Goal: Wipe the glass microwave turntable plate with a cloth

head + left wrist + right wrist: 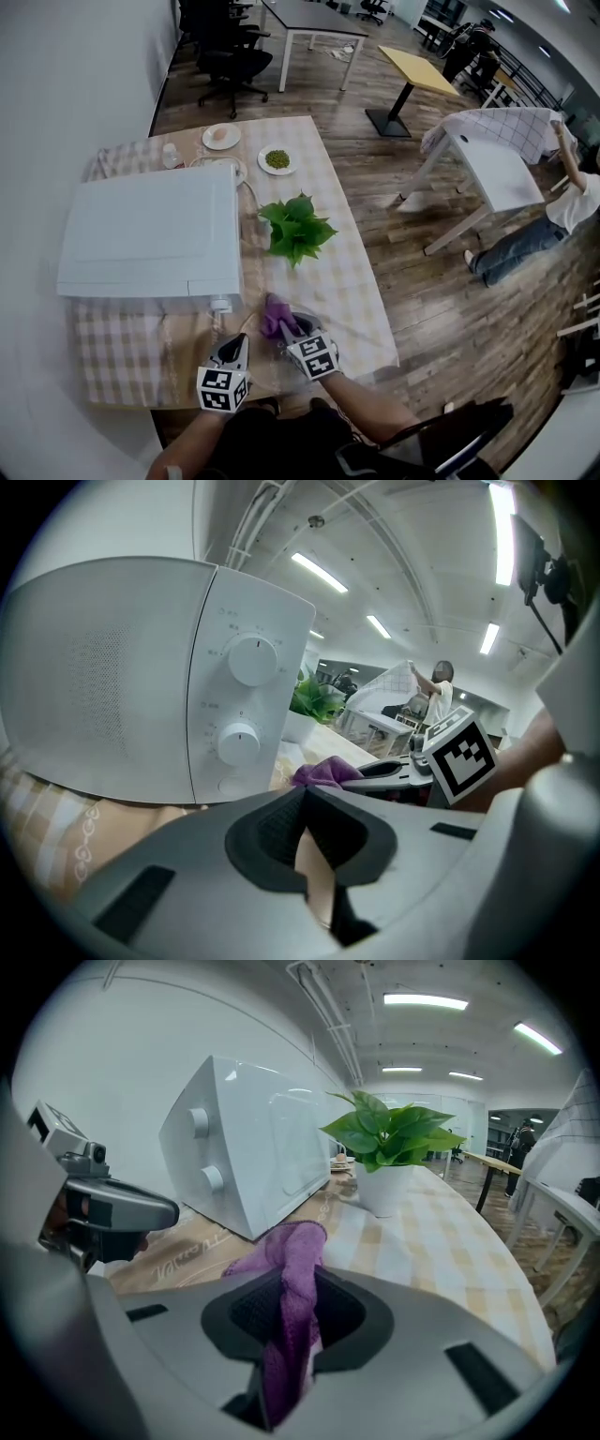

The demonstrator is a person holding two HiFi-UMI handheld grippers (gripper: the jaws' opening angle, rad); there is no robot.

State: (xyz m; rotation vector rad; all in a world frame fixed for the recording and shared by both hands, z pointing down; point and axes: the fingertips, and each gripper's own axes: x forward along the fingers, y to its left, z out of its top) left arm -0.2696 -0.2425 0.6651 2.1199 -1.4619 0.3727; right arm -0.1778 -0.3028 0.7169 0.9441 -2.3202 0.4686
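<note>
Before the closed microwave (150,230) on the tabletop (349,292), the right tool (298,1321) pinches the purple cloth (292,1269); the left tool (302,825) is pressed together, empty. No turntable plate shows, so wiping hasn't begun.

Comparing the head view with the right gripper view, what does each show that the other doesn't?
Only the head view: the marker cubes on the left gripper and right gripper, and the person's forearms. Only the right gripper view: its jaws pinching the purple cloth, and the microwave's two knobs. Both: microwave, potted plant, cloth, checked tablecloth.
</note>
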